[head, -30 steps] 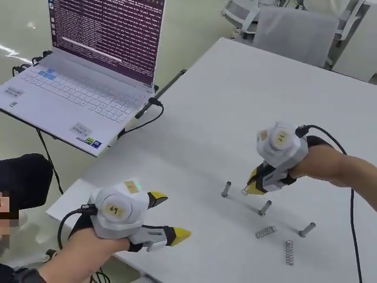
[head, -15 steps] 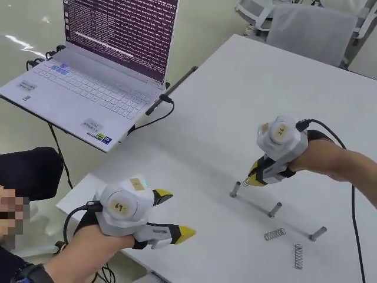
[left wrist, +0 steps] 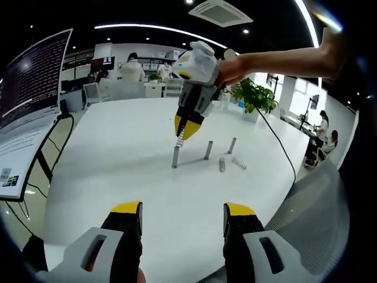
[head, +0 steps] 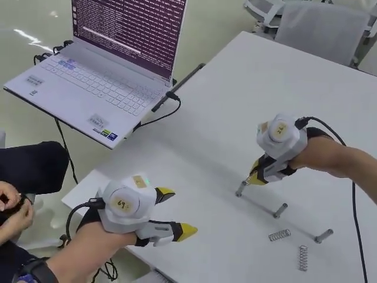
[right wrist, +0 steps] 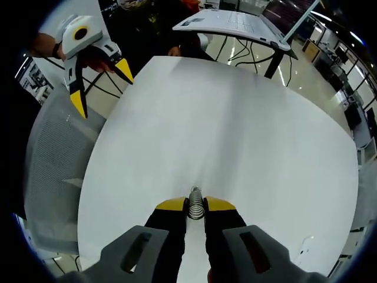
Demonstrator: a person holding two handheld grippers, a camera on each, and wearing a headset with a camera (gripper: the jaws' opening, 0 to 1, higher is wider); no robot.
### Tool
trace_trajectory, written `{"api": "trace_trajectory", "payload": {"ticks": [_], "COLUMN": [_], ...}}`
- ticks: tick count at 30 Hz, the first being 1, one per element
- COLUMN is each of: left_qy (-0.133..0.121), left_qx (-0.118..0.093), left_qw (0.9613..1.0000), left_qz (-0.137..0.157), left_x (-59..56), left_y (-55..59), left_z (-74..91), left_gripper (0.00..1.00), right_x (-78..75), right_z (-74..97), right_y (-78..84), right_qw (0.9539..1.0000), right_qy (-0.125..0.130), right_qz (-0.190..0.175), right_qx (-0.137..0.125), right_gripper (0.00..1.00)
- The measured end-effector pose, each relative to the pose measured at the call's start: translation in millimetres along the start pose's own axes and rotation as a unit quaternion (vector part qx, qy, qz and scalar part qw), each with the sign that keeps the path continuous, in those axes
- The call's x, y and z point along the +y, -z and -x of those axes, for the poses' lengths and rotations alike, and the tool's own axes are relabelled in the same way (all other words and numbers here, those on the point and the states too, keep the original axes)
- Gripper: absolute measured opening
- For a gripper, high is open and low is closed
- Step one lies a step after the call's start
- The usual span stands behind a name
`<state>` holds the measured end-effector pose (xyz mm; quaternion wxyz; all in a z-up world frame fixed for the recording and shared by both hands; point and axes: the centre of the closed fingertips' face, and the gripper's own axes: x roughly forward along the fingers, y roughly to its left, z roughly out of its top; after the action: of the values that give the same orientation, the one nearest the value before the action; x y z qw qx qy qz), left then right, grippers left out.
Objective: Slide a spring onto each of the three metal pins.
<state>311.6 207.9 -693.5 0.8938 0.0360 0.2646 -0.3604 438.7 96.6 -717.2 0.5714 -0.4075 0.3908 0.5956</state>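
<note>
Three short metal pins stand on the white table: the left pin (head: 240,189), the middle pin (head: 280,210) and the right pin (head: 323,236). My right gripper (head: 252,180) hangs just above the left pin, shut on a spring (right wrist: 195,207) that points down along its jaws. The left gripper view shows that spring (left wrist: 181,137) hovering right over the left pin (left wrist: 175,157). Two more springs (head: 280,235) (head: 303,257) lie loose near the right pin. My left gripper (head: 177,212) is open and holds nothing, at the table's near edge.
An open laptop (head: 118,71) sits on a stand beyond the table's left edge, with a black cable (head: 159,115) running onto the table (head: 235,94). A grey chair (head: 318,26) stands at the far side. A person's hands (head: 12,203) are at far left.
My right gripper has carried the spring leftwards, from beside the left pin to just above it. The left gripper stays at the near edge; the head camera has shifted.
</note>
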Motion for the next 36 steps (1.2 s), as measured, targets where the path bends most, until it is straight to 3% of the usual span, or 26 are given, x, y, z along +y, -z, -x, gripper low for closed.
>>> {"api": "trace_trajectory", "payload": {"ticks": [24, 36], "left_qy": [-0.001, 0.003], "left_qx": [0.0, -0.005], "left_qw": [1.0, 1.0], "left_qz": [0.003, 0.0], "left_x": [0.0, 1.0], "left_y": [-0.6, -7.9], "left_z": [1.0, -5.3], "left_gripper": [0.51, 0.53], "right_x": [2.0, 0.4], "right_z": [-11.7, -26.0], "right_y": [-1.9, 2.0], "right_qw": [0.9995, 0.9984], "right_qy": [-0.007, -0.012], "right_qz": [0.024, 0.038], "right_qx": [0.022, 0.04], "right_gripper": [0.09, 0.09]}}
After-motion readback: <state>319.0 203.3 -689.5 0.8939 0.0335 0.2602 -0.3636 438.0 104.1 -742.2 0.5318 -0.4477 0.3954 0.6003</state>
